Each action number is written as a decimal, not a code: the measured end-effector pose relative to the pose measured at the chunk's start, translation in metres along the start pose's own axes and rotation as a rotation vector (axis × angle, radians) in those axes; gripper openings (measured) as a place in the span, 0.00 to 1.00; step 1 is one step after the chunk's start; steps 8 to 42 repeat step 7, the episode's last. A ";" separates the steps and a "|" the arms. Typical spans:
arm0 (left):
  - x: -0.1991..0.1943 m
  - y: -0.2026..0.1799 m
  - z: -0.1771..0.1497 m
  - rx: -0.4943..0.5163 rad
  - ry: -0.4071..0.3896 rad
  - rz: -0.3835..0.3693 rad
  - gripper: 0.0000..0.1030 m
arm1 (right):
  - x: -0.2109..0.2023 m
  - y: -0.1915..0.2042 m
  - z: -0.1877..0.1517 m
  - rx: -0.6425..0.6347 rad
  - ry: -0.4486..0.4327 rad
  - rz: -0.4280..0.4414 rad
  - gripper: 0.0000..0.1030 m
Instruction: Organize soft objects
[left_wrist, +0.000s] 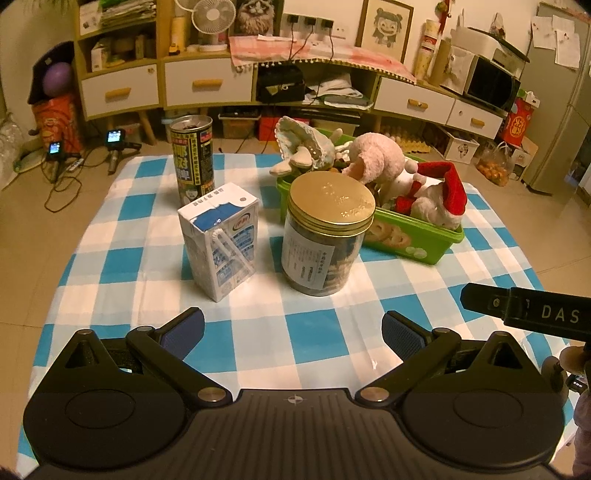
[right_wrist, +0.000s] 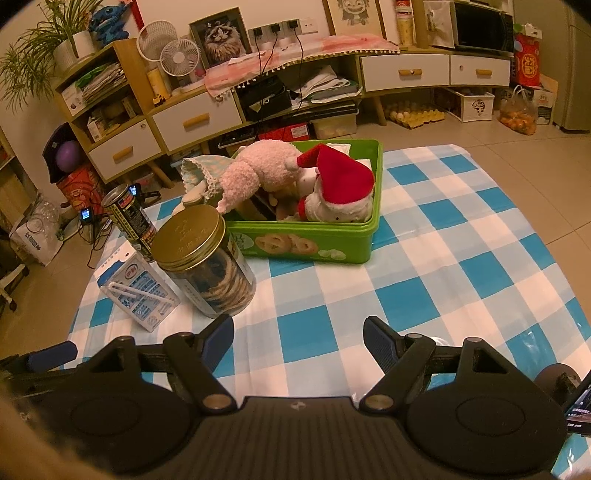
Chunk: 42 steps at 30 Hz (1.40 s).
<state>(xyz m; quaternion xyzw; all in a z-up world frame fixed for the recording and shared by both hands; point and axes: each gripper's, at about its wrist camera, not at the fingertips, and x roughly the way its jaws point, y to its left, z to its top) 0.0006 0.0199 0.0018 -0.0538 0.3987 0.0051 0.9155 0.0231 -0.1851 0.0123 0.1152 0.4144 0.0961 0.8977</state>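
Observation:
A green box (left_wrist: 413, 243) (right_wrist: 306, 240) stands on the blue-and-white checked cloth and holds soft toys: a pink plush (left_wrist: 373, 155) (right_wrist: 258, 170), a white plush with a red Santa hat (left_wrist: 439, 195) (right_wrist: 340, 184), and a pale plush in a lace-edged cloth (left_wrist: 303, 144) (right_wrist: 199, 177) hanging over the far left rim. My left gripper (left_wrist: 293, 330) is open and empty, low over the cloth in front of the jar. My right gripper (right_wrist: 299, 338) is open and empty, in front of the box. The right gripper's side shows at the left wrist view's right edge (left_wrist: 524, 306).
A gold-lidded jar of biscuits (left_wrist: 325, 236) (right_wrist: 207, 258), a white-and-blue milk carton (left_wrist: 221, 240) (right_wrist: 138, 291) and a tall open can (left_wrist: 192, 158) (right_wrist: 129, 218) stand left of the box. Cabinets with drawers (left_wrist: 207, 85) line the far wall; table edges drop to tiled floor.

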 end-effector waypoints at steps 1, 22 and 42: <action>0.000 0.000 0.000 0.000 0.000 0.001 0.94 | 0.000 0.000 0.000 -0.001 0.000 0.000 0.29; 0.000 0.002 0.000 -0.006 -0.002 0.005 0.93 | 0.000 0.001 -0.001 -0.001 -0.001 0.000 0.29; 0.000 0.002 0.000 -0.006 -0.002 0.005 0.93 | 0.000 0.001 -0.001 -0.001 -0.001 0.000 0.29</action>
